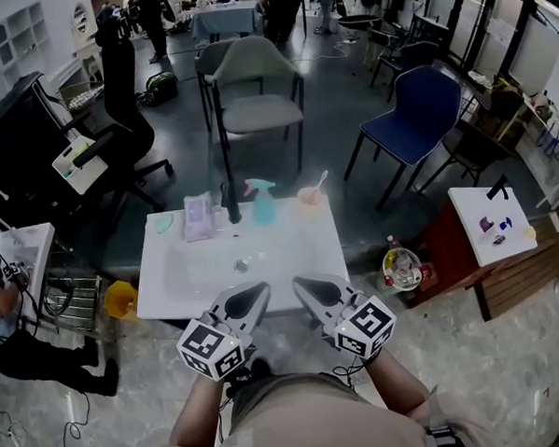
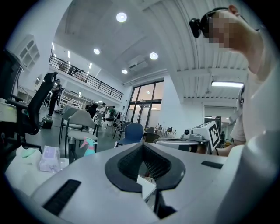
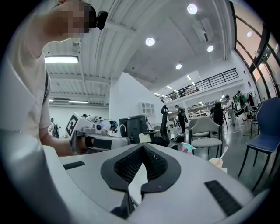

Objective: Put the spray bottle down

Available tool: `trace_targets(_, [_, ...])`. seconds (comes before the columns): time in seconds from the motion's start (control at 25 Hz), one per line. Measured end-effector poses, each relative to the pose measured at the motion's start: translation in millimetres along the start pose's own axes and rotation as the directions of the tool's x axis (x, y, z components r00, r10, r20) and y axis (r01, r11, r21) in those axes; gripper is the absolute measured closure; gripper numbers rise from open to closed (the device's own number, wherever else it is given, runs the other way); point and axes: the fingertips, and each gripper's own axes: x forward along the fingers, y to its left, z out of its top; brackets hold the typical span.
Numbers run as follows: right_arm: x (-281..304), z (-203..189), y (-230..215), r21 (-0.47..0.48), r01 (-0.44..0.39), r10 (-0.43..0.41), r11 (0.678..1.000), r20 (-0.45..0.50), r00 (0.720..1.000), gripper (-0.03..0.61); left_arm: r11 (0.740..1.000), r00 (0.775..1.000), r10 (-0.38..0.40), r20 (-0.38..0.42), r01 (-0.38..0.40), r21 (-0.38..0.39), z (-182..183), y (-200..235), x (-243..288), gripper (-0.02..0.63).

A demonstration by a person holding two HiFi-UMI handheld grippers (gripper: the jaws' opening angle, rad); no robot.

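The teal spray bottle [image 1: 262, 202] with a pink trigger stands upright at the far edge of the white sink top [image 1: 291, 264], just right of the black faucet [image 1: 230, 198]. Nothing holds it. The bottle [image 2: 89, 146] appears small and far off in the left gripper view, and the same bottle [image 3: 188, 148] shows in the right gripper view. My left gripper [image 1: 261, 290] and right gripper [image 1: 301, 284] hover side by side over the near edge of the sink top, well short of the bottle. Both the left gripper [image 2: 143, 145] and the right gripper [image 3: 143, 145] are shut and empty.
A tissue pack [image 1: 198, 216] and a green item [image 1: 164, 223] lie left of the faucet. A pink cup with a spoon [image 1: 310, 196] stands right of the bottle. Behind are a grey chair [image 1: 254, 88] and a blue chair [image 1: 423, 108]. A yellow bucket [image 1: 121, 299] sits at the left.
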Motion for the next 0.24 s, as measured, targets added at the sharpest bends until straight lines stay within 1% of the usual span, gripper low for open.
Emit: trace_targets(0.24, [-34.5, -12.1, 0.3, -0.013, -0.003, 0.002, 1.0, -0.047, 0.999, 0.557, 1.0, 1.0, 0.004, -0.003, -0.004, 0.01, -2.8, -36.1, 7.2, 0.603])
